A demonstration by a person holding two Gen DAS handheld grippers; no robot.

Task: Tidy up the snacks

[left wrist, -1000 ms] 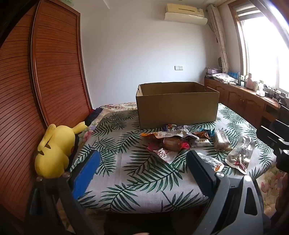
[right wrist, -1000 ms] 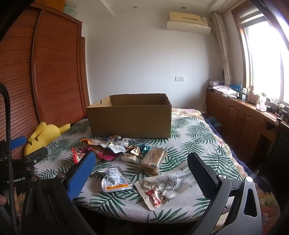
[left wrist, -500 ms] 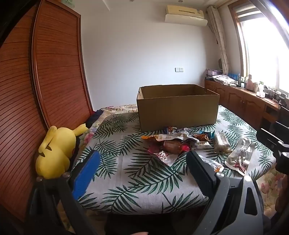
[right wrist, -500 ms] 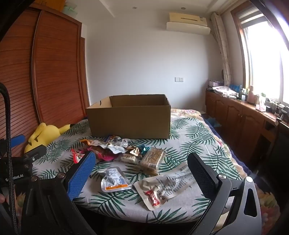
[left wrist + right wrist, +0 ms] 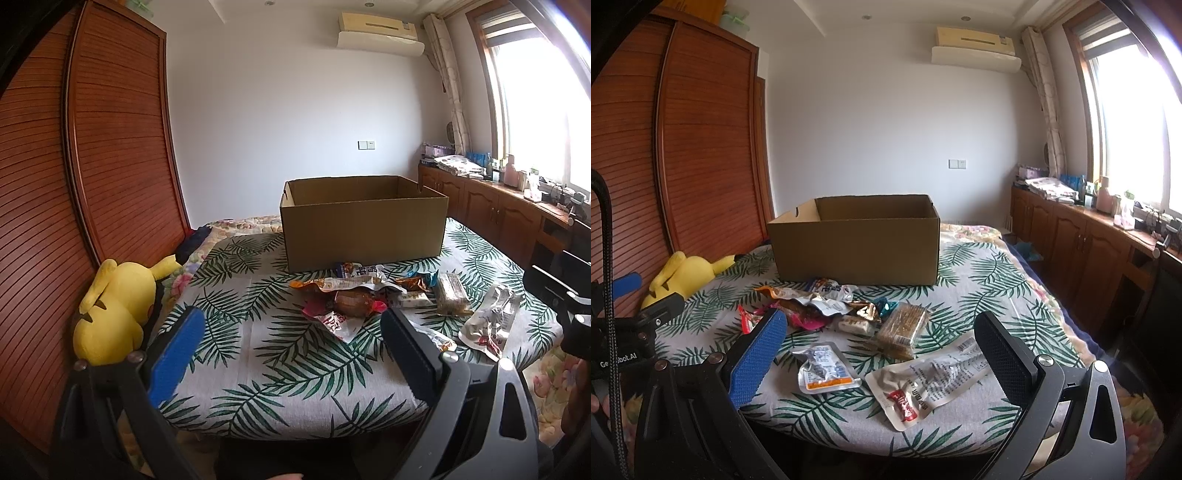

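An open brown cardboard box (image 5: 364, 230) stands at the far side of a table with a palm-leaf cloth (image 5: 258, 354); it also shows in the right wrist view (image 5: 857, 247). Several snack packets (image 5: 354, 299) lie in a pile in front of it. In the right wrist view I see a cracker pack (image 5: 903, 326), a small silver pouch with an orange label (image 5: 823, 369) and a long white packet with a red label (image 5: 931, 380). My left gripper (image 5: 291, 343) is open and empty, short of the table's near edge. My right gripper (image 5: 881, 347) is open and empty, above the near edge.
A yellow Pikachu plush (image 5: 114, 310) lies at the table's left, against a wooden slatted wardrobe (image 5: 74, 192). Wooden cabinets with clutter (image 5: 1089, 236) run under the window on the right. The left gripper shows at the left edge of the right wrist view (image 5: 628, 295).
Both grippers have tilted up slightly, so the box and the snacks sit lower in the views. Nothing on the table has moved and both grippers stay open.
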